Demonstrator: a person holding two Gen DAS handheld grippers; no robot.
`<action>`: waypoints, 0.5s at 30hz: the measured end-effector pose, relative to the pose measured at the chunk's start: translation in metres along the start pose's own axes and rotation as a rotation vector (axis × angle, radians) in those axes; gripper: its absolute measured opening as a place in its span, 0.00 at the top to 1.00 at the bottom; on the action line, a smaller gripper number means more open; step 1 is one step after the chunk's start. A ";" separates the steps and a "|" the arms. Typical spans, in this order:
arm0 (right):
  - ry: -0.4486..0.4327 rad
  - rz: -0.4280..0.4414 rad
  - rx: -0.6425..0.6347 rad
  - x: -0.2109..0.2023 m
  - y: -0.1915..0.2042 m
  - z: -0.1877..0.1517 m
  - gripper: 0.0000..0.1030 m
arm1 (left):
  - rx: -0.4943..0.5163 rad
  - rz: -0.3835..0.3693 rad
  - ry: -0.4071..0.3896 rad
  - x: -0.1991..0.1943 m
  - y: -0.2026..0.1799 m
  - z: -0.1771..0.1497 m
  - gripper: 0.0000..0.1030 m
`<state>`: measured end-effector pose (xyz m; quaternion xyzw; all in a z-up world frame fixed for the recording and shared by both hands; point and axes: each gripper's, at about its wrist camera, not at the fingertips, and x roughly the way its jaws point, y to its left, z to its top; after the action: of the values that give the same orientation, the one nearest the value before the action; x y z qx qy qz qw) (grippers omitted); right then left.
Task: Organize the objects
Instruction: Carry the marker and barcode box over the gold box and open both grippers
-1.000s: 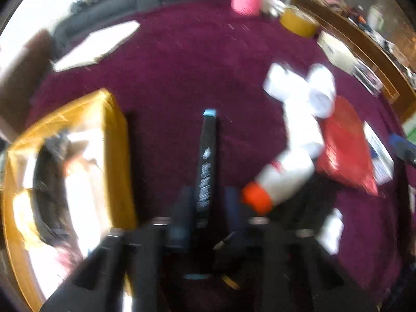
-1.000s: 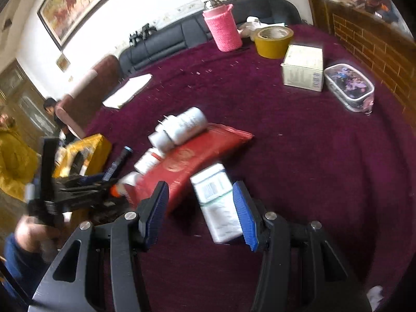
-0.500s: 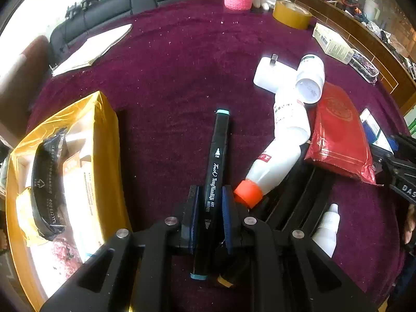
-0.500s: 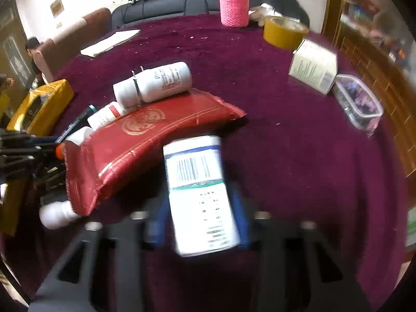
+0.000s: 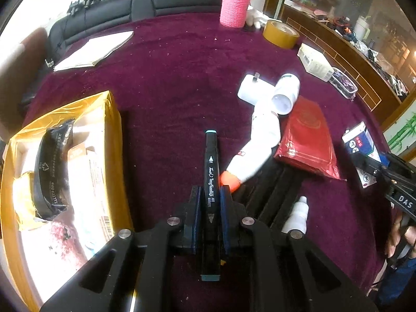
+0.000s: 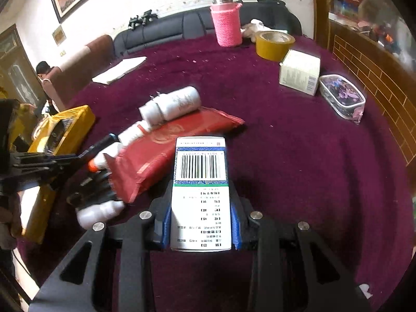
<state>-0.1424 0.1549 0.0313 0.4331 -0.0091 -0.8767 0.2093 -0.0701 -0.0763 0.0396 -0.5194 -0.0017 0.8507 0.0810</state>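
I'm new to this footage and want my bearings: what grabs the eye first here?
Each gripper is shut on something: the left gripper on a black art marker, the right gripper on a white barcoded box. Between them, on the maroon tablecloth, a red foil pouch lies amid toppled white bottles, with an open yellow box on the left.

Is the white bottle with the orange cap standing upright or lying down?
Lying down: the white bottle with the orange cap rests lengthwise on the maroon cloth.

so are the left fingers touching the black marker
Touching: the left wrist view shows the fingers of the left gripper pressed against both sides of the black marker.
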 end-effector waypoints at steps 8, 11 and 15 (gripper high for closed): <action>-0.005 0.046 -0.021 -0.003 0.019 0.000 0.69 | 0.011 0.040 0.037 0.011 -0.003 -0.004 0.88; 0.005 0.063 -0.025 0.000 0.024 -0.005 0.69 | -0.007 0.050 0.064 0.019 0.001 -0.001 0.86; 0.012 0.078 -0.033 0.002 0.029 -0.009 0.69 | 0.001 0.057 0.078 0.027 0.000 0.000 0.86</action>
<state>-0.1264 0.1291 0.0302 0.4343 -0.0104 -0.8652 0.2504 -0.0823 -0.0721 0.0156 -0.5520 0.0166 0.8317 0.0567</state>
